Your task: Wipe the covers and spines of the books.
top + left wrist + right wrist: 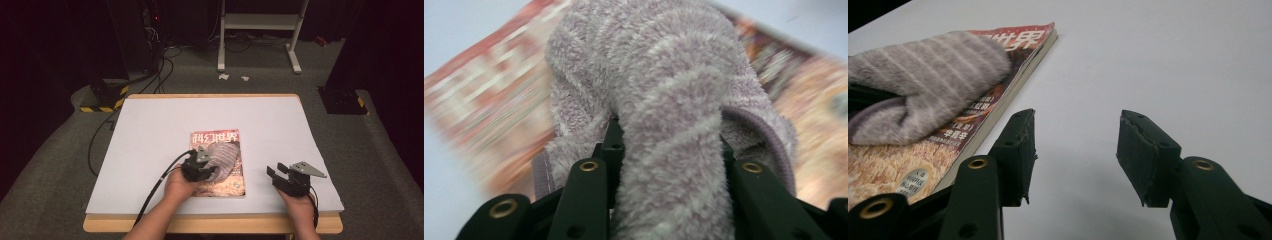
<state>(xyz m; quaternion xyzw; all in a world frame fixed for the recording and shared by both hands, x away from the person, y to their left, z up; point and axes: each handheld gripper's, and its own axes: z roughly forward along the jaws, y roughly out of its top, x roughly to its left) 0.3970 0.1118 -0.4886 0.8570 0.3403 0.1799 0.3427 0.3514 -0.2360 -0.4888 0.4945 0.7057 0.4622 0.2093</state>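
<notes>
While the striped cloth (223, 156) lies on the magazine (235, 185) in the middle of the white table (150, 130), the left gripper (207, 167) clamps it, and the right gripper (274, 171) rests empty, jaws apart, just beside the magazine.

Magazine (218, 162) flat near table (150, 130) centre, towel (223, 156) lying on magazine, clamped between left gripper (202, 167) jaws over magazine's near-left part, right gripper (282, 175) apart to magazine's right, jaws parted above bare table surface, near front edge.
</notes>
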